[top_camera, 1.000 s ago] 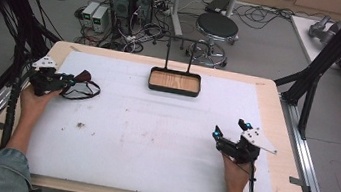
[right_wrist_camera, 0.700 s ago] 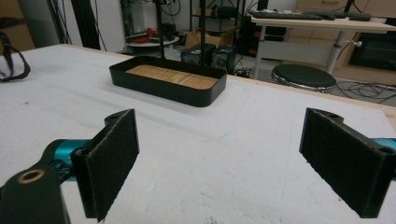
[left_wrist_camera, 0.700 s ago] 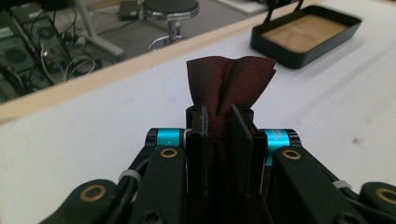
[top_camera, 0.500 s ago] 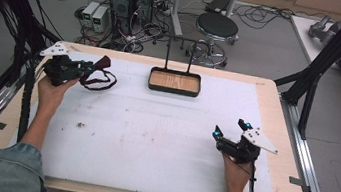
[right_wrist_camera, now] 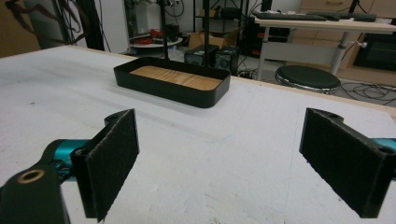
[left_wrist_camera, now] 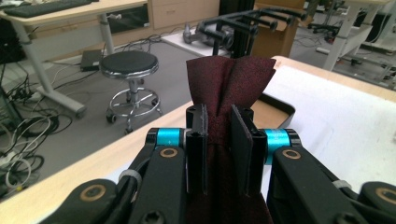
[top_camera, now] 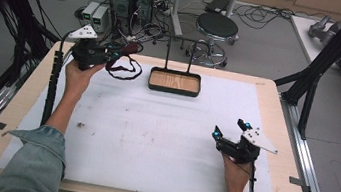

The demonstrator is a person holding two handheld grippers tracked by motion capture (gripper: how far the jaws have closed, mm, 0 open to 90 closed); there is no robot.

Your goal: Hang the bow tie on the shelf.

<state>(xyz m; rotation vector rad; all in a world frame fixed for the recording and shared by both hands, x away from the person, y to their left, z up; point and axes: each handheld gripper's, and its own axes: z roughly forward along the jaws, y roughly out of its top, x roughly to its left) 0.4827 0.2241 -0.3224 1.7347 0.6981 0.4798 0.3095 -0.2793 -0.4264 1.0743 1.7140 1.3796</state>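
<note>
Left claw clamps a maroon cloth beside the tray; right claw rests wide open, empty, on the counter.

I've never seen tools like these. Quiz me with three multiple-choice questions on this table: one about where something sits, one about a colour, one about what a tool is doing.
1. Where is the black tray on the table?
A. far edge, near the middle
B. near edge, left corner
C. beside the right gripper

2. What colour is the cloth in the left gripper?
A. yellow
B. dark red
C. white

3. How is the right gripper?
A. shut on the cloth
B. shut on the tray
C. open, holding nothing

Answers: 1 A, it sits by the far edge. 2 B, dark red fabric sticks up between the jaws. 3 C, its jaws stand wide apart over bare table.
</note>
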